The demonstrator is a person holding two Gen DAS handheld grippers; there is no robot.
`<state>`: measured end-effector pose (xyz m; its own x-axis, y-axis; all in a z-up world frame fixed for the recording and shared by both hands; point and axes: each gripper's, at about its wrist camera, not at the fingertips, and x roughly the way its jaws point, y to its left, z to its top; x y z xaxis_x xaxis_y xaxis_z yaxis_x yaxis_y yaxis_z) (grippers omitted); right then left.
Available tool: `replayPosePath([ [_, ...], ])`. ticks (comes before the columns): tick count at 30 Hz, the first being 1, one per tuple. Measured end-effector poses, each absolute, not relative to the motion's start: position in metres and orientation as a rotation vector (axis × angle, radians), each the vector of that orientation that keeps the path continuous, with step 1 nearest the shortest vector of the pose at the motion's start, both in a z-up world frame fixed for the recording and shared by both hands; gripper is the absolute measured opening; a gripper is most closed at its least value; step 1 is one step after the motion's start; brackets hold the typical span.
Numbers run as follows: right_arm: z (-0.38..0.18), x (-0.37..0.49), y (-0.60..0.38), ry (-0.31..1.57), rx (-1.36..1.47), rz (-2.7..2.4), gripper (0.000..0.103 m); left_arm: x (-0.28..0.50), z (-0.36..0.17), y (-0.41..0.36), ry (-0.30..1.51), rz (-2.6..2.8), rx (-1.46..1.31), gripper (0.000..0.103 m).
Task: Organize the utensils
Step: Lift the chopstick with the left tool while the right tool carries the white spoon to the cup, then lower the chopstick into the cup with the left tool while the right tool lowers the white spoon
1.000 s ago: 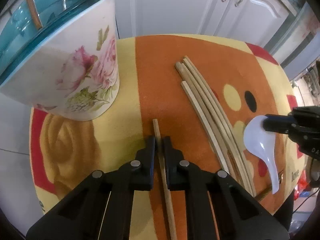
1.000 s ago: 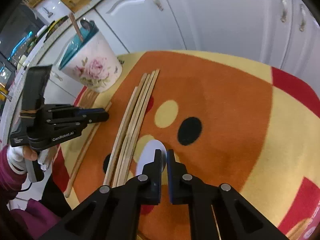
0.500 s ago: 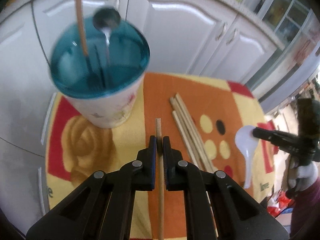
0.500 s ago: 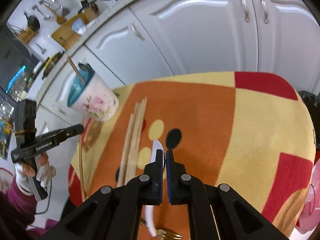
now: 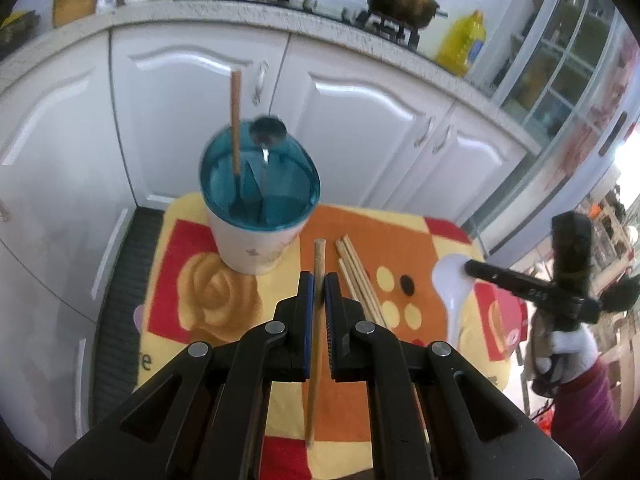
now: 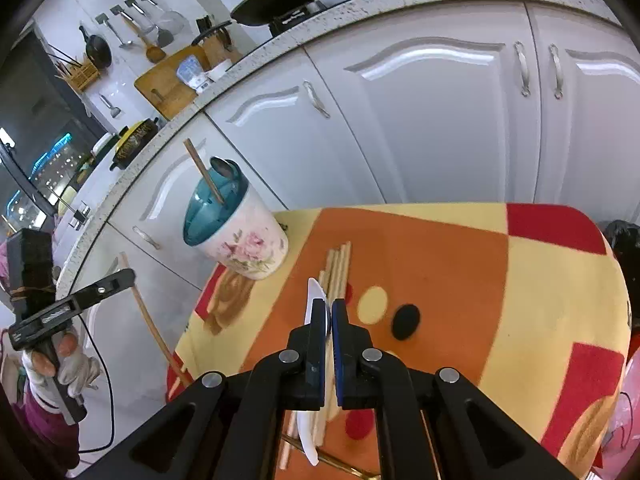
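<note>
My left gripper (image 5: 319, 280) is shut on a wooden chopstick (image 5: 319, 258) and holds it high above the table. My right gripper (image 6: 328, 306) is shut on a white plastic spoon (image 6: 313, 292), also lifted; the spoon shows in the left wrist view (image 5: 451, 280). The floral utensil cup (image 5: 256, 232) with a teal inside stands at the table's far left and holds a chopstick (image 5: 235, 120) and a metal spoon (image 5: 267, 132). It also shows in the right wrist view (image 6: 236, 232). Several chopsticks (image 5: 358, 276) lie on the cloth.
The small table carries an orange, yellow and red cloth (image 6: 460, 280). White kitchen cabinets (image 5: 360, 120) stand behind it. A gold fork (image 6: 344, 466) lies near the front edge. The left gripper with its chopstick shows at the left of the right wrist view (image 6: 96, 292).
Both grippers have risen well above the table, the left with the chopstick, the right with the white spoon. The cup and table now look smaller and farther below.
</note>
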<state>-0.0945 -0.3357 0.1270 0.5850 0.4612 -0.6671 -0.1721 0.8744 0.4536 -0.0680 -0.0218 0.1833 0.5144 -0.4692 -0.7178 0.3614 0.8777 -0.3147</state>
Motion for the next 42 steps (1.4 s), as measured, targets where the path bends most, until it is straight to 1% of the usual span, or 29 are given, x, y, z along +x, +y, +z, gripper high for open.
replayPosePath([
  [9, 0.157, -0.079, -0.307, 0.806, 0.334, 0.446, 0.003, -0.075, 0.232, 0.004, 0.807, -0.500, -0.152, 0.004],
  [25, 0.212, -0.027, -0.240, 0.710, 0.243, 0.537, 0.003, -0.051, 0.325, 0.029, 0.608, -0.449, -0.132, 0.004],
  [33, 0.225, 0.006, -0.230, 0.667, 0.248, 0.509, 0.003, -0.021, 0.332, 0.030, 0.573, -0.386, -0.101, 0.004],
  [42, 0.216, 0.056, -0.216, 0.633, 0.273, 0.465, 0.003, 0.018, 0.303, 0.017, 0.611, -0.336, -0.062, 0.004],
])
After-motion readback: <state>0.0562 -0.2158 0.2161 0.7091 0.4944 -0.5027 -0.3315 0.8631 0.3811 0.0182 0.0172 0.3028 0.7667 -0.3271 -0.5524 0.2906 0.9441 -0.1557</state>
